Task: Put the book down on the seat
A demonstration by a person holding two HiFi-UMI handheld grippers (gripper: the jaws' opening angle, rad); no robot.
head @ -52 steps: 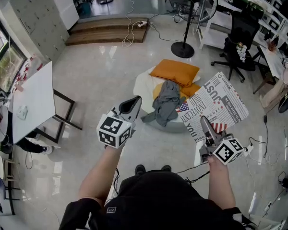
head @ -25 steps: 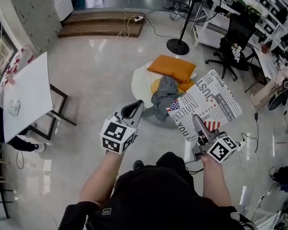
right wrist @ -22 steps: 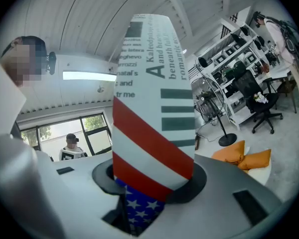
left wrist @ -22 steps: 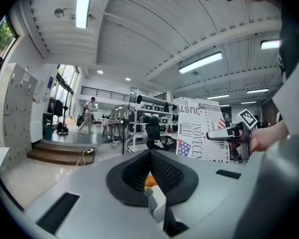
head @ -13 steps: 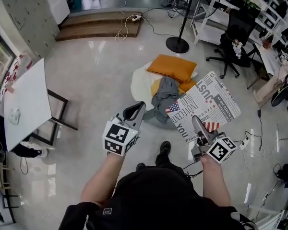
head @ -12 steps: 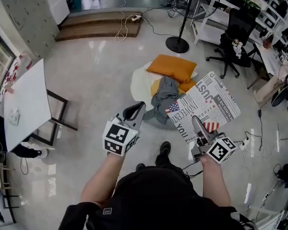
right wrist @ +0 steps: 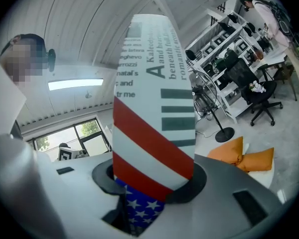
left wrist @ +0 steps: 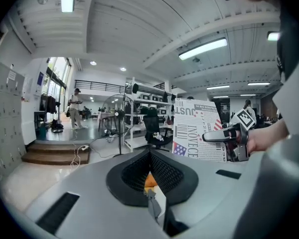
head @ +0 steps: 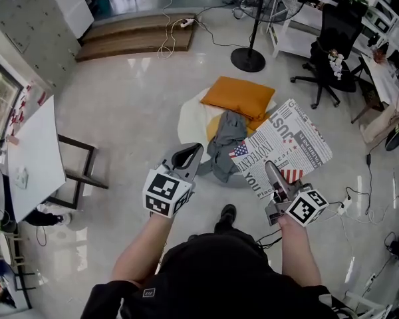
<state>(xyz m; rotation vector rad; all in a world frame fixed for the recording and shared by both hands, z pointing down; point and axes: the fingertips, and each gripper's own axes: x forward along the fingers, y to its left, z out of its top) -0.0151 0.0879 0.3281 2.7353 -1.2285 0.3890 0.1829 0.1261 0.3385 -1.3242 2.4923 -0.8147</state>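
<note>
The book (head: 284,146), a newspaper-print cover with a flag pattern, stands upright in my right gripper (head: 271,173), which is shut on its lower edge. In the right gripper view the book (right wrist: 150,108) fills the middle, clamped between the jaws of my right gripper (right wrist: 152,179). The seat (head: 189,119) is a white beanbag on the floor just ahead, bearing orange cushions (head: 243,97) and a grey garment (head: 226,138). My left gripper (head: 188,155) hovers left of the book with its tips together and nothing in it. The left gripper view shows the left gripper (left wrist: 150,154) and the book (left wrist: 197,133) at right.
A fan stand (head: 248,58) and a black office chair (head: 336,42) stand beyond the seat. A white table (head: 30,158) is at the left, a wooden step (head: 136,42) at the back. Cables (head: 359,205) lie on the floor at right.
Both grippers have moved forward toward the seat, which now lies closer below them. The book stays in the right gripper, and the left stays shut.
</note>
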